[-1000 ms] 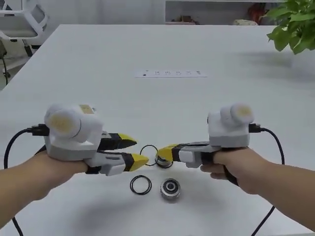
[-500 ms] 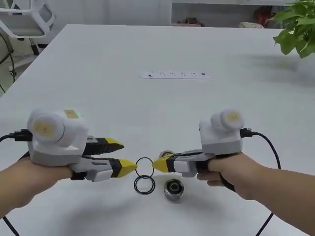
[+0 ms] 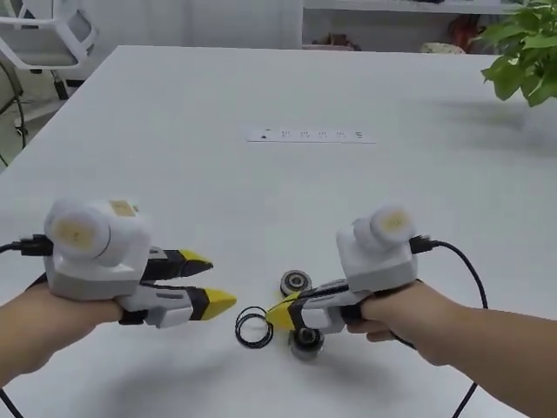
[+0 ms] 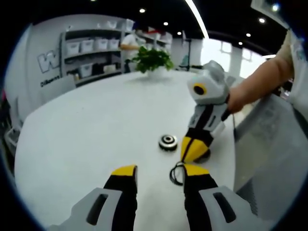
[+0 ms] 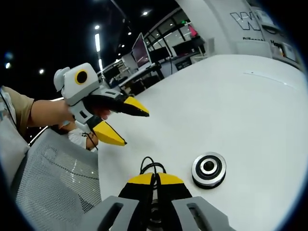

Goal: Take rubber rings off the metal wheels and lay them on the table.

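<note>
Left tool is spread wide apart with nothing in it, hovering just above the counter. Right tool has its yellow tips together. In the right gripper view it looks clamped on the edge of a ring, with the black loop poking out past the tips at 12 o'clock. In the head view that ring is down at the counter and overlaps a 2nd ring, both at about 8 o'clock from the right tool's tip and 4 o'clock from the left tool. Can't tell if the pinched one lies fully flat. 1 wheel sits on the counter at 1 o'clock from the right tip. The other wheel is under the right tool at 5 o'clock, partly hidden.
</note>
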`<state>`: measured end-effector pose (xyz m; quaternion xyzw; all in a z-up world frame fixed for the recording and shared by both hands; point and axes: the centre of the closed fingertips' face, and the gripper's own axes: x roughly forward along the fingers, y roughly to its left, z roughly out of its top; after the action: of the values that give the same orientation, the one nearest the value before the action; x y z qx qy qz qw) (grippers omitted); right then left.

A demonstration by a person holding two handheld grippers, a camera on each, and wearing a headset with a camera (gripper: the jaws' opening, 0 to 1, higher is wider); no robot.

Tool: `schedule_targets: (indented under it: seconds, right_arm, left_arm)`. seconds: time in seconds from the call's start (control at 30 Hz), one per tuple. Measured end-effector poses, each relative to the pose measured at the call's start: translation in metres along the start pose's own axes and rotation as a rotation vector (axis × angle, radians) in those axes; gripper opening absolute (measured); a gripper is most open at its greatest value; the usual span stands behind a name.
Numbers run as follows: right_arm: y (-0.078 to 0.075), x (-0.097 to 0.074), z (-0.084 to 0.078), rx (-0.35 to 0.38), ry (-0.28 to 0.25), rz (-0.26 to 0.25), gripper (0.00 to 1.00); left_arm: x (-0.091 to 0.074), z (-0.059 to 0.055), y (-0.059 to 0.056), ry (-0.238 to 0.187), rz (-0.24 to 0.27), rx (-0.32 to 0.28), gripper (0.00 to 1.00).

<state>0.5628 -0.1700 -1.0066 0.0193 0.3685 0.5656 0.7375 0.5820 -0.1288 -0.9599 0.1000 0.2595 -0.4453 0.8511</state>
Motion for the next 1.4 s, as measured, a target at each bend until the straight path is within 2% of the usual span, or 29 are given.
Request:
schedule_targets:
  seconds: [0.3, 0.47, 0.8, 0.9, 1.07, 1.4]
  right_arm:
    - [0.001, -0.001, -0.004, -0.024, 0.023, -0.002, 0.09]
    - [0.000, -0.007, 0.002, -0.032, -0.001, -0.004, 0.15]
    - [-0.020, -0.028, 0.021, -0.021, -0.104, -0.054, 0.19]
    - [-0.026, -0.033, 0.024, -0.018, -0.120, -0.070, 0.19]
    - [-0.037, -0.040, 0.024, -0.020, -0.132, -0.104, 0.21]
    - [-0.057, -0.050, 0.015, -0.039, -0.125, -0.161, 0.23]
  left_arm:
    - [0.000, -0.002, 0.001, 0.009, -0.002, 0.000, 0.38]
    - [0.001, -0.001, 0.002, 0.014, -0.002, 0.008, 0.38]
    - [0.010, 0.004, 0.002, 0.015, -0.011, 0.015, 0.37]
    - [0.015, 0.007, 0.002, 0.018, -0.013, 0.030, 0.37]
    - [0.022, 0.010, 0.005, 0.023, -0.018, 0.033, 0.36]
    - [0.038, 0.009, 0.010, 0.051, -0.026, 0.042, 0.35]
